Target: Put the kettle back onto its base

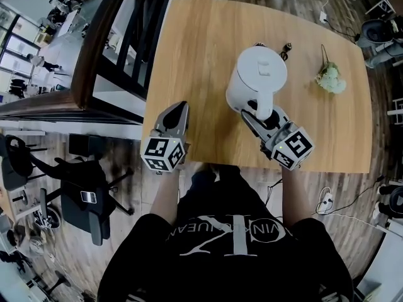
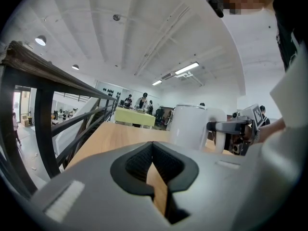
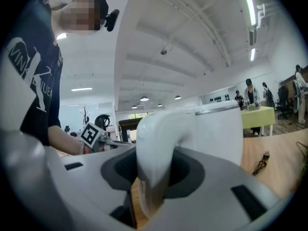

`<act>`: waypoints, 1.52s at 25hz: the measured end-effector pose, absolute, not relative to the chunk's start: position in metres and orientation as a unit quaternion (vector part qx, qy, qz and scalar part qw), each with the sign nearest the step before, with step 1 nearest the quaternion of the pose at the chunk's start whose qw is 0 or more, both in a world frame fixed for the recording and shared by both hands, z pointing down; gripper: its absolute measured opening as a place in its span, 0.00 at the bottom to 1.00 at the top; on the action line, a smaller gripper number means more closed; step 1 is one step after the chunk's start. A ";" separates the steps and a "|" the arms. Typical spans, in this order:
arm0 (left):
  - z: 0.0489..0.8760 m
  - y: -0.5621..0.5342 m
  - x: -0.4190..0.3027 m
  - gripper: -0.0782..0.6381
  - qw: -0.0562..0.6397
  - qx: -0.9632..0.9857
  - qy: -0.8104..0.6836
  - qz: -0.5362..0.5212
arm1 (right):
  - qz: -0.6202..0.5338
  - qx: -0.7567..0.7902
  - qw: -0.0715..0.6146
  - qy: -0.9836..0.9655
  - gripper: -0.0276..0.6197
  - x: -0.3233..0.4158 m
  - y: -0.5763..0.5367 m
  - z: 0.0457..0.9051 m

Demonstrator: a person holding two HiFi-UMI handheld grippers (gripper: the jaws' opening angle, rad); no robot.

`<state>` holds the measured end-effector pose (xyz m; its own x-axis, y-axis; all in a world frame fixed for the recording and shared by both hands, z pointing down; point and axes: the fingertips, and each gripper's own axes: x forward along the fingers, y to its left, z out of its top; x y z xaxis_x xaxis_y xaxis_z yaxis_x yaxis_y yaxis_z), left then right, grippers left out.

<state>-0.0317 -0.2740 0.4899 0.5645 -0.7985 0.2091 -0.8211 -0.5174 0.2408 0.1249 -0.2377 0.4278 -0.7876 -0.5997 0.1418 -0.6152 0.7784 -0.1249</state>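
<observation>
A white electric kettle stands on the wooden table, right of centre, lid on. Its handle faces me. My right gripper is shut on that handle, which fills the gap between the jaws in the right gripper view. I see no base: the kettle's underside is hidden in every view. My left gripper hovers at the table's near left edge, shut with nothing in it. In the left gripper view the kettle stands ahead to the right.
A small bunch of pale green flowers lies at the table's right side. A small dark object lies just behind the kettle. A dark railing runs along the table's left edge. Bare wood stretches left of the kettle.
</observation>
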 end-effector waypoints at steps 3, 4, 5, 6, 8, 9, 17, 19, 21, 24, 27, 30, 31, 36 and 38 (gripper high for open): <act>0.488 -0.275 -0.029 0.13 0.157 0.873 -0.461 0.036 | 0.079 0.331 0.050 -0.939 0.24 0.123 -0.238 0.430; 0.487 -0.275 -0.028 0.13 0.156 0.873 -0.460 0.036 | 0.078 0.334 0.051 -0.938 0.24 0.123 -0.238 0.430; 0.486 -0.275 -0.027 0.13 0.155 0.874 -0.458 0.036 | 0.078 0.337 0.052 -0.937 0.24 0.122 -0.238 0.431; 0.485 -0.275 -0.026 0.13 0.155 0.875 -0.457 0.036 | 0.077 0.340 0.052 -0.936 0.24 0.122 -0.238 0.431; 0.485 -0.275 -0.023 0.13 0.155 0.877 -0.454 0.036 | 0.077 0.345 0.052 -0.934 0.24 0.122 -0.238 0.432; 0.484 -0.275 -0.022 0.13 0.155 0.878 -0.452 0.036 | 0.078 0.345 0.052 -0.934 0.24 0.121 -0.237 0.431; 0.483 -0.274 -0.020 0.13 0.153 0.883 -0.443 0.038 | 0.085 0.281 0.062 -0.954 0.32 0.115 -0.226 0.433; 0.482 -0.274 -0.020 0.13 0.152 0.883 -0.443 0.037 | 0.084 0.277 0.067 -0.955 0.32 0.115 -0.224 0.432; 0.481 -0.273 -0.020 0.13 0.152 0.883 -0.442 0.038 | 0.078 0.279 0.070 -0.954 0.32 0.117 -0.222 0.433; 0.481 -0.273 -0.019 0.13 0.152 0.883 -0.443 0.038 | 0.071 0.259 0.080 -0.960 0.32 0.118 -0.217 0.435; 0.483 -0.274 -0.018 0.13 0.153 0.881 -0.446 0.038 | 0.082 0.230 0.099 -0.965 0.32 0.123 -0.213 0.442; 0.484 -0.273 -0.015 0.13 0.154 0.880 -0.447 0.040 | 0.086 0.237 0.112 -0.961 0.32 0.132 -0.211 0.452; 0.485 -0.273 -0.013 0.13 0.154 0.880 -0.447 0.040 | 0.088 0.242 0.111 -0.960 0.32 0.136 -0.210 0.452; 0.482 -0.272 -0.001 0.13 0.152 0.883 -0.443 0.040 | 0.095 0.267 0.110 -0.953 0.32 0.149 -0.208 0.456; 0.481 -0.271 0.002 0.13 0.151 0.884 -0.441 0.040 | 0.098 0.278 0.107 -0.950 0.32 0.153 -0.207 0.458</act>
